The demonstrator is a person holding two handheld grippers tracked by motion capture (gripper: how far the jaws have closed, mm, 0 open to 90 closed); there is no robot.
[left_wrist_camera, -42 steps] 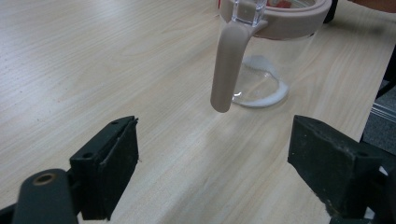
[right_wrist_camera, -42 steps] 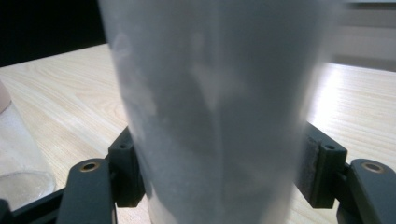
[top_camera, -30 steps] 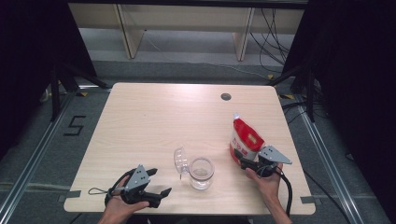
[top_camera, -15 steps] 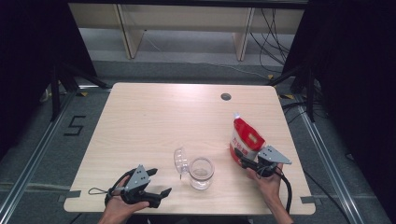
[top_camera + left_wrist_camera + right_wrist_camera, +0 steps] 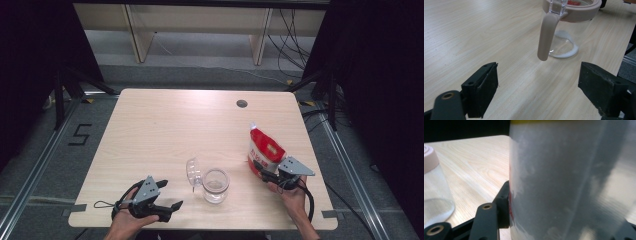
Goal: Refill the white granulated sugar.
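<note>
- Nearest us, our left hand-held gripper point(image 5: 167, 207) rests wide open on the table point(image 5: 165, 125), at 8 o'clock from the jar point(image 5: 215, 185).
- Our right hand-held gripper point(image 5: 261, 169) has just been closing on the red pouch point(image 5: 264, 148), at 3 o'clock from the jar; we should squeeze gently and lift upright.
- The pouch hides the far jaw.

A red and white bag point(image 5: 264, 148) stands near the right edge of the wooden table point(image 5: 175, 130), and the right gripper point(image 5: 264, 170) has its jaws on the bottom of the bag, where they have just been closing. A clear glass jar point(image 5: 215, 184) sits in the middle near the front, with its see-through lid point(image 5: 192, 171) tipped open just beside it. The left gripper point(image 5: 172, 206) rests on the table at the front left, well apart from the jar, with a hand point(image 5: 127, 226) holding it.
</note>
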